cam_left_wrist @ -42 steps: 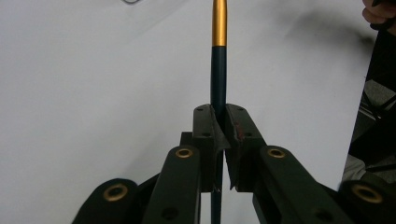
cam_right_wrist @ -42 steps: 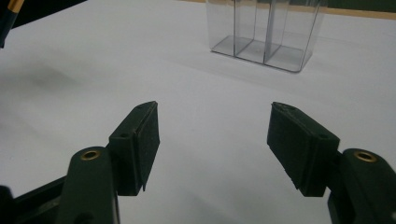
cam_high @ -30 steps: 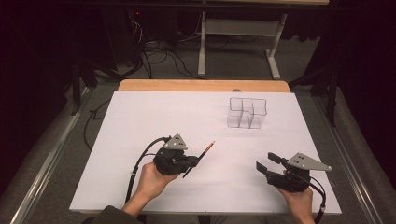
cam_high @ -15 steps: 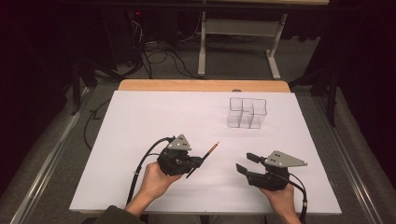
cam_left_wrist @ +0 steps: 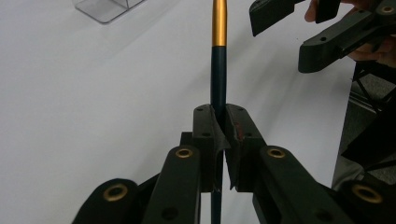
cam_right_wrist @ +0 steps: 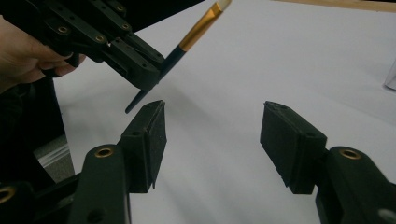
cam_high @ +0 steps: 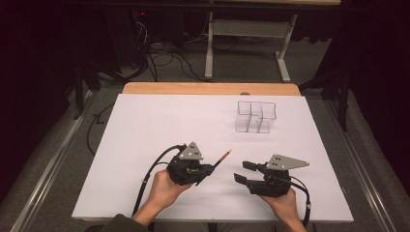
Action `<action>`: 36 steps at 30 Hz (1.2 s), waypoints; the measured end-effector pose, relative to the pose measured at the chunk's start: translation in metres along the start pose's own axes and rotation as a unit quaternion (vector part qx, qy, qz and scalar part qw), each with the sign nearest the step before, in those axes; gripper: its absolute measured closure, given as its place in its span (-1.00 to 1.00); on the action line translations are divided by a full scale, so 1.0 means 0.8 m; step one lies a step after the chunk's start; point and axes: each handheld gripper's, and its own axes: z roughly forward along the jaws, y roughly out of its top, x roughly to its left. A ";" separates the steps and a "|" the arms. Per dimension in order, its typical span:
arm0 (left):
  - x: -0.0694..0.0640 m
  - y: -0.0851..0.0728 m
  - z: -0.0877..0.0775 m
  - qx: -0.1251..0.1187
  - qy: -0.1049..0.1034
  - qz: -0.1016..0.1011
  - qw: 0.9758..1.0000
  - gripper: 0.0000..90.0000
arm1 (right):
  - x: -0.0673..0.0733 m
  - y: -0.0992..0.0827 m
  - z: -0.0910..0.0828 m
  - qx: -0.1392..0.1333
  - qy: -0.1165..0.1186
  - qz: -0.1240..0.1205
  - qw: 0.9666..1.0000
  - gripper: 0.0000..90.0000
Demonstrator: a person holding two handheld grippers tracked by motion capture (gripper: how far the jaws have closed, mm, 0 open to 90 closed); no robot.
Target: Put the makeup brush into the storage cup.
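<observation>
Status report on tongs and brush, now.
Left tongs shut on slim dark-handled brush with gold ferrule. Right tongs open, nothing between them, beside the brush. Clear plastic organiser far off, path unobstructed.

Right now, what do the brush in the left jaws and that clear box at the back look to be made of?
Brush: the dark glossy handle looks like lacquered wood or plastic; the orange-gold ferrule has a metallic sheen, likely metal; the pale tip looks like bristle. Clear box: see-through, with glinting edges and several compartments, probably acrylic or similar hard plastic; glass can't be ruled out.
</observation>
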 end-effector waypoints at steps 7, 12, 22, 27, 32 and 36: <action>-0.006 0.000 0.006 -0.005 -0.004 0.007 1.000 0.85 | -0.005 0.002 -0.003 -0.015 0.014 0.022 1.000 -0.04; -0.010 0.002 0.003 -0.013 0.006 0.012 1.000 0.85 | -0.006 0.004 0.001 -0.027 0.038 0.041 0.998 -0.02; -0.015 0.003 0.004 -0.016 0.002 0.021 1.000 0.85 | -0.005 0.008 0.003 -0.042 0.046 0.048 0.997 0.07; -0.016 0.005 0.003 -0.023 0.002 0.025 0.999 0.85 | -0.002 0.011 0.007 -0.050 0.056 0.050 0.996 0.13; -0.017 0.005 0.002 -0.027 -0.001 0.032 0.999 0.85 | -0.003 0.013 0.009 -0.057 0.073 0.060 0.994 0.21; -0.020 0.005 0.003 -0.029 -0.006 0.040 0.999 0.85 | -0.006 0.015 0.011 -0.065 0.082 0.071 0.992 0.28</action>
